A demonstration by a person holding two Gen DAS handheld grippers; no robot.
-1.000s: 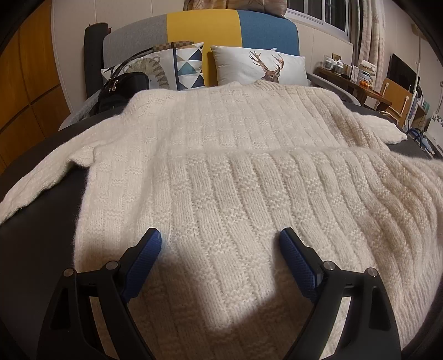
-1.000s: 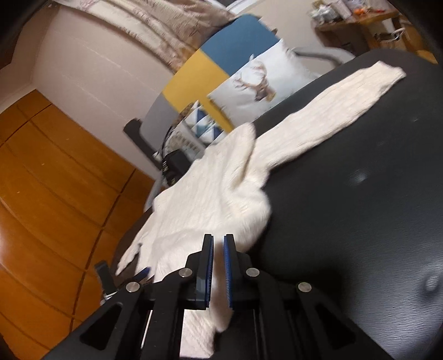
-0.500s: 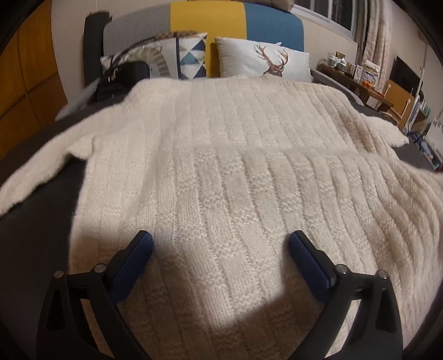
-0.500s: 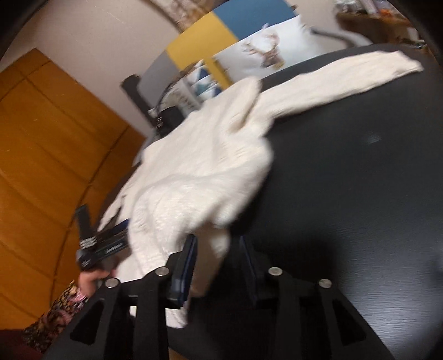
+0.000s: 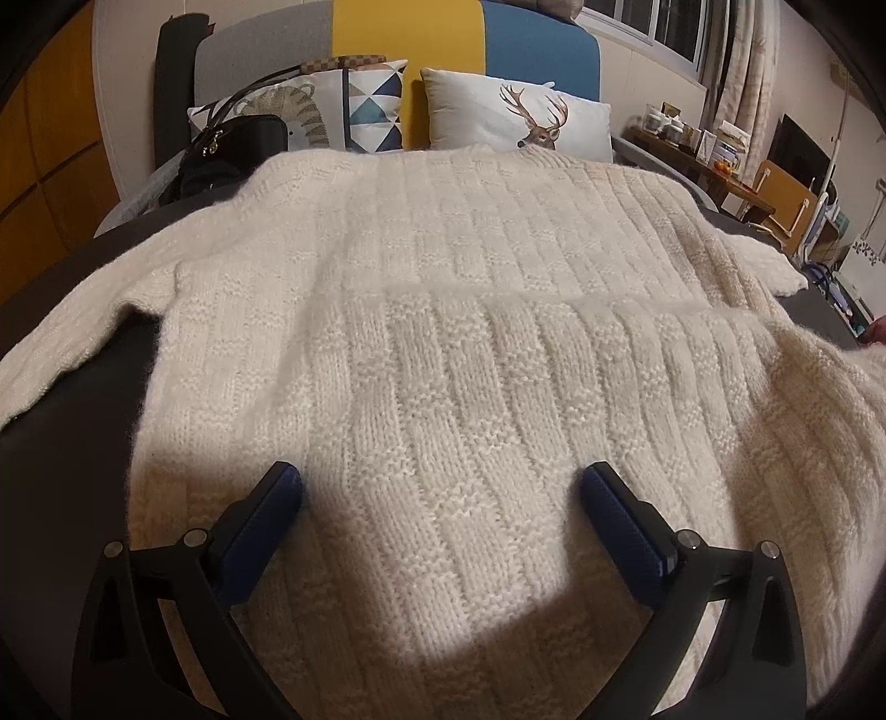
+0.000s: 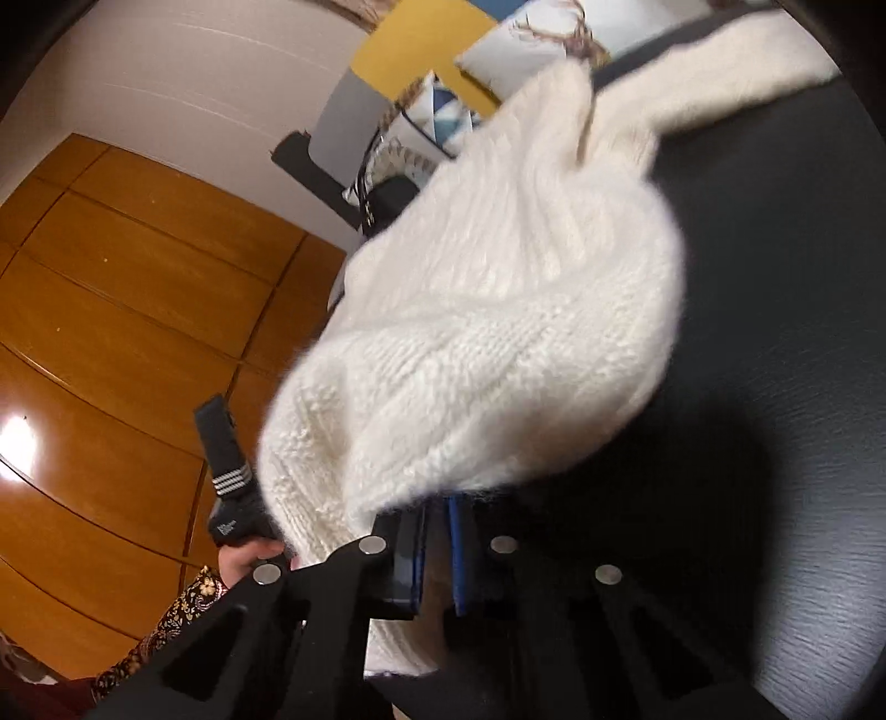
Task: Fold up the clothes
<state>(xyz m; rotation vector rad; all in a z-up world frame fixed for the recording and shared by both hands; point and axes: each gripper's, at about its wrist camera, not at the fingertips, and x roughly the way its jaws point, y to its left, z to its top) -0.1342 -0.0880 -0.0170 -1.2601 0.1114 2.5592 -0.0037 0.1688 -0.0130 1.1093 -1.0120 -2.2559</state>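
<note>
A cream knitted sweater (image 5: 443, 310) lies spread on a dark bed, its lower part folded up over the body. My left gripper (image 5: 440, 490) is open, its blue pads resting on the folded layer near the bottom edge, holding nothing. My right gripper (image 6: 437, 548) is shut on the sweater's edge (image 6: 476, 343) and lifts that part off the bed, so the knit bulges above the fingers. One sleeve (image 6: 736, 72) stretches away across the dark bed in the right wrist view. The other sleeve (image 5: 77, 327) lies at the left in the left wrist view.
Two pillows (image 5: 515, 116) and a black handbag (image 5: 232, 149) sit at the headboard (image 5: 404, 39). A desk (image 5: 714, 166) with small items stands at the right. A wooden wardrobe (image 6: 111, 310) is at the left. The person's hand (image 6: 249, 559) holds the left gripper there.
My right gripper has closed on the sweater's edge and raised it, swinging the fabric up and over. My left gripper has stayed open on the sweater, shifting only slightly.
</note>
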